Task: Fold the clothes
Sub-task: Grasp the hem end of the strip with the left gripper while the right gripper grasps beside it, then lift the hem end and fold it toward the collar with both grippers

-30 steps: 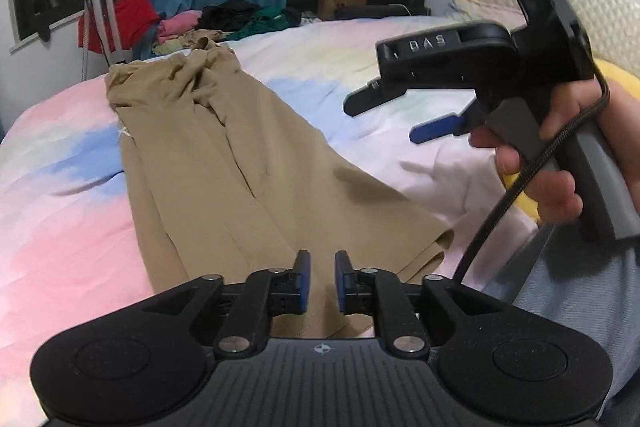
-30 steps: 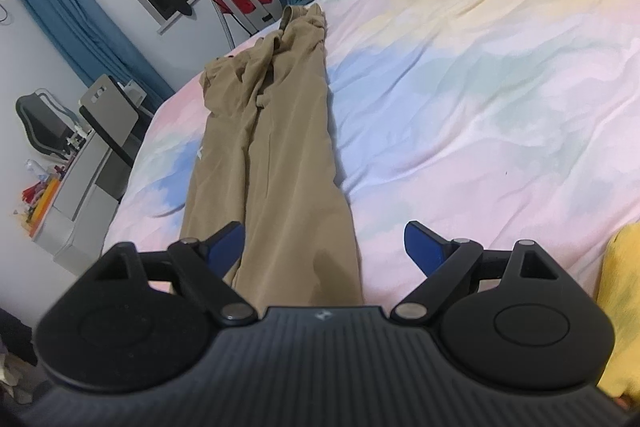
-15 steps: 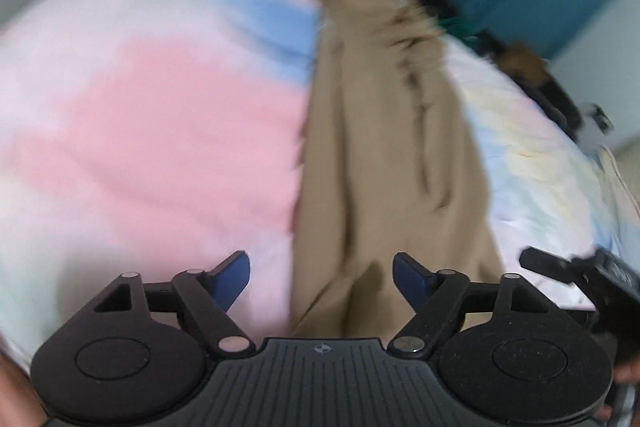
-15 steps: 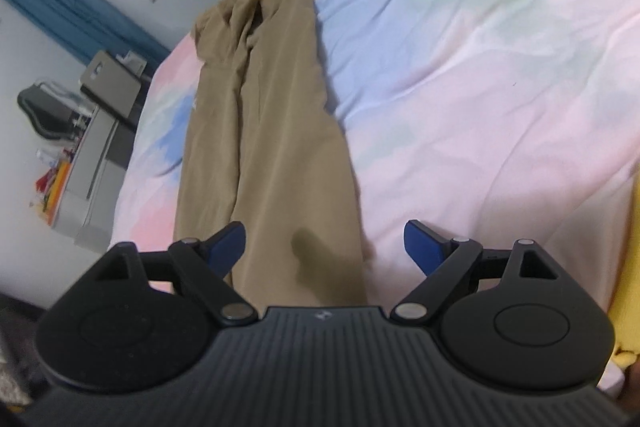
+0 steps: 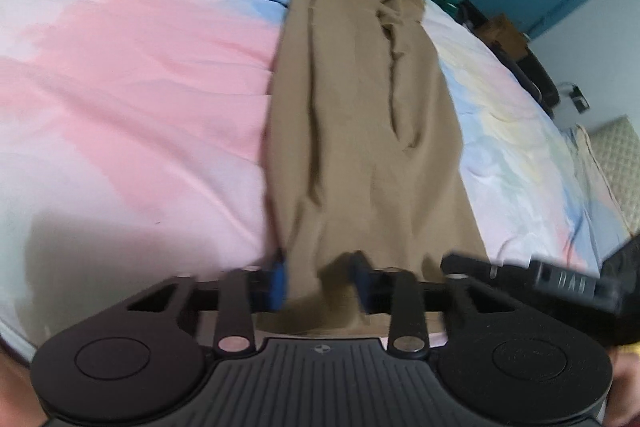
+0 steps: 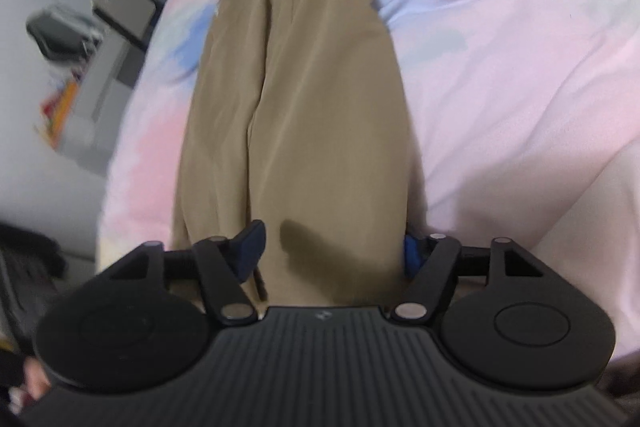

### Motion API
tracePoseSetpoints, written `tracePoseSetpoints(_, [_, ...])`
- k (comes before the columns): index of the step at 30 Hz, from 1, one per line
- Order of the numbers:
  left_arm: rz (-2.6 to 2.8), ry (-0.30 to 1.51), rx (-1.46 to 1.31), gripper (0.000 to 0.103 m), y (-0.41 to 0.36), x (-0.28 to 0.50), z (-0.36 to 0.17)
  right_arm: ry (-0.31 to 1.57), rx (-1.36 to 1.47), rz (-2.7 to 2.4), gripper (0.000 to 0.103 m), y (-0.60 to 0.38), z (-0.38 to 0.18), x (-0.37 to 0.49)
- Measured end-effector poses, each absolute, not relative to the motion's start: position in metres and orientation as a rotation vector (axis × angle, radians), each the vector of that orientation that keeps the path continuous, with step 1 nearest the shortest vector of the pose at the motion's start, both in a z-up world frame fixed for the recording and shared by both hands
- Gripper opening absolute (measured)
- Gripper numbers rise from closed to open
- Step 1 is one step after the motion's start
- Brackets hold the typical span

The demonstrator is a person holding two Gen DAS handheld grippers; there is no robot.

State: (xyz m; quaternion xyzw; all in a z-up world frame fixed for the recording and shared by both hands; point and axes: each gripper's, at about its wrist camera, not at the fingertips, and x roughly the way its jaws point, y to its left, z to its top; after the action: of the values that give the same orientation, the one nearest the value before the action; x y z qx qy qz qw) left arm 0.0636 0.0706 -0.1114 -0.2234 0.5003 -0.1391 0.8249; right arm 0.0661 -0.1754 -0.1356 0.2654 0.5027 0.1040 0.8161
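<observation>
The tan trousers (image 5: 360,115) lie lengthwise on the pastel bedspread (image 5: 132,75). My left gripper (image 5: 320,281) straddles their near hem, jaws half open around fabric. My right gripper (image 6: 332,247) spans the same hem, jaws wide.

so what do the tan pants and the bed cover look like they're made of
Tan pants: thin, matte woven fabric, perhaps cotton or a blend; they drape in soft long creases. Bed cover: soft matte textile with a pastel print, probably a padded quilt, as it puckers in shallow folds.
</observation>
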Motion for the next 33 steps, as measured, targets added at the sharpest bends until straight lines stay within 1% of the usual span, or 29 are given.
tracePoseSetpoints(1, [-0.295, 1.058, -0.495, 0.009, 0.073, 0.061, -0.112, 1.075, 0.55, 0.213, 0.057, -0.174, -0.134, 0.064])
tracePoseSetpoints(2, [-0.297, 1.047, -0.511, 0.008, 0.076, 0.06, -0.11, 1.078, 0.539, 0.202, 0.046, -0.173, -0.133, 0.062])
tracePoseSetpoints(3, [-0.301, 1.03, -0.521, 0.007, 0.077, 0.058, -0.11, 1.081, 0.534, 0.195, 0.029, -0.173, -0.133, 0.059])
tracePoseSetpoints(4, [-0.306, 1.011, -0.529, 0.006, 0.078, 0.057, -0.11, 1.085, 0.532, 0.19, 0.02, -0.175, -0.133, 0.055])
tracePoseSetpoints(5, [-0.318, 0.977, -0.547, 0.005, 0.081, 0.055, -0.107, 1.081, 0.545, 0.183, 0.013, -0.178, -0.132, 0.052])
tracePoseSetpoints(6, [-0.331, 0.939, -0.567, 0.005, 0.085, 0.053, -0.103, 1.058, 0.576, 0.176, 0.009, -0.182, -0.13, 0.049])
tracePoseSetpoints(9, [-0.374, 0.799, -0.642, 0.004, 0.095, 0.045, -0.087, 0.946, 0.705, 0.148, 0.008, -0.199, -0.116, 0.038])
tracePoseSetpoints(12, [-0.394, 0.721, -0.659, 0.004, 0.095, 0.041, -0.059, 0.83, 0.817, 0.128, 0.008, -0.216, -0.099, 0.028])
tracePoseSetpoints(19, [-0.434, 0.551, -0.685, 0.003, 0.091, 0.032, 0.008, 0.632, 0.782, 0.185, 0.008, -0.225, -0.018, 0.027])
tracePoseSetpoints(23, [-0.459, 0.49, -0.668, 0.003, 0.088, 0.013, 0.04, 0.55, 0.771, 0.225, 0.008, -0.233, 0.018, 0.018])
tracePoseSetpoints(27, [-0.471, 0.448, -0.642, 0.003, 0.079, -0.026, 0.05, 0.507, 0.754, 0.259, 0.008, -0.236, 0.033, -0.008])
tracePoseSetpoints(31, [-0.465, 0.442, -0.608, 0.003, 0.073, -0.073, 0.046, 0.525, 0.8, 0.297, 0.008, -0.242, 0.022, -0.041])
tracePoseSetpoints(33, [-0.463, 0.45, -0.609, 0.003, 0.071, -0.084, 0.041, 0.532, 0.801, 0.297, 0.008, -0.243, 0.015, -0.05])
